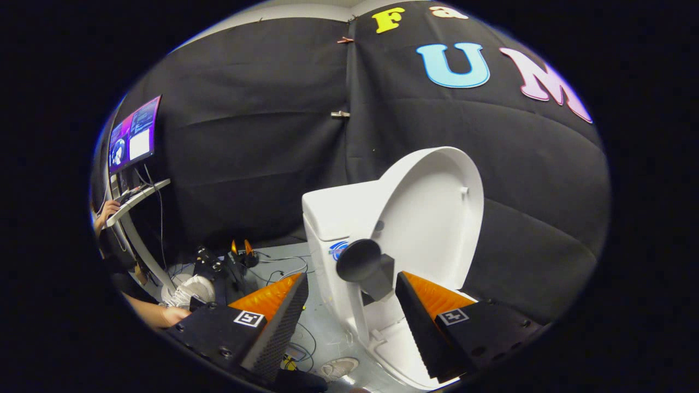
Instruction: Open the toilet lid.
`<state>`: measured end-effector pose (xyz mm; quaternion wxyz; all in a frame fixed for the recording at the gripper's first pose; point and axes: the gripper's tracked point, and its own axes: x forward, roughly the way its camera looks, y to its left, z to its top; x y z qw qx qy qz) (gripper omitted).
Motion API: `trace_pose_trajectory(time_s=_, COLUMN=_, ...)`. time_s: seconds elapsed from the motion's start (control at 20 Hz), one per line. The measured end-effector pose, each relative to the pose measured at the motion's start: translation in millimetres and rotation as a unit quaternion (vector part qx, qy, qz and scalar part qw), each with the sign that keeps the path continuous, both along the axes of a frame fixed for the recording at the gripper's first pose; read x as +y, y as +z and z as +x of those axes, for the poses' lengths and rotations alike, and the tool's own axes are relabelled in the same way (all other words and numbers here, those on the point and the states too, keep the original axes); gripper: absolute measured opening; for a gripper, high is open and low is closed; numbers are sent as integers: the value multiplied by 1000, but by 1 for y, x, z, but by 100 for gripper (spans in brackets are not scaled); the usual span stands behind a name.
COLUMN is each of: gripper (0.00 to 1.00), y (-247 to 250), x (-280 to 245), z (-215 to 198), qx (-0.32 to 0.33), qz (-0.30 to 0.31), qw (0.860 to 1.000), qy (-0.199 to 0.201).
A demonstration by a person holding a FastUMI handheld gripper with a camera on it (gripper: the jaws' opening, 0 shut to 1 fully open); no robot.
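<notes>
both fingers (284, 319) of the gripper (349, 322) are standing wide apart and pressing on nothing. just ahead of the gap between them a round dark knob (359, 260) is sticking out from the edge of the toilet lid (431, 218), which is standing upright and leaning back against the white tank (336, 210). the bowl rim (401, 349) is showing below, between the fingers. off beyond the left finger a person's hand (111, 207) is resting by a shelf under a glowing screen (134, 134), and cables (284, 265) are lying on the floor.

Grey floor (322, 327) — toilet (349, 262), loose cables (284, 267), shoe (338, 368) on it.
</notes>
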<state>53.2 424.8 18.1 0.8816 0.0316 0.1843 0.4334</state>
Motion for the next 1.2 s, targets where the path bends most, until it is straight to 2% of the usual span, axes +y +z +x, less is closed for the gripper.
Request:
trace_pose_trajectory(time_s=0.3, gripper=99, y=31, x=-39, z=20, qx=-43, qz=35, qw=997, qy=-60)
trace_pose_trajectory(time_s=0.5, gripper=99, y=56, x=-77, z=28, qx=-83, qz=52, qw=990, qy=-99)
trace_pose_trajectory(time_s=0.65, gripper=99, y=76, x=-115, z=37, qx=-116, qz=57, qw=981, qy=-143)
trace_pose_trajectory(time_s=0.85, gripper=99, y=93, x=-186, z=36, qx=-152, qz=40, qw=963, qy=-220)
trace_pose_trajectory(time_s=1.0, gripper=99, y=102, x=-252, z=27, qx=-177, qz=34, qw=941, qy=-285)
trace_pose_trajectory(time_s=1.2, gripper=98, y=84, x=-324, z=6, qx=-193, qz=19, qw=916, qy=-352)
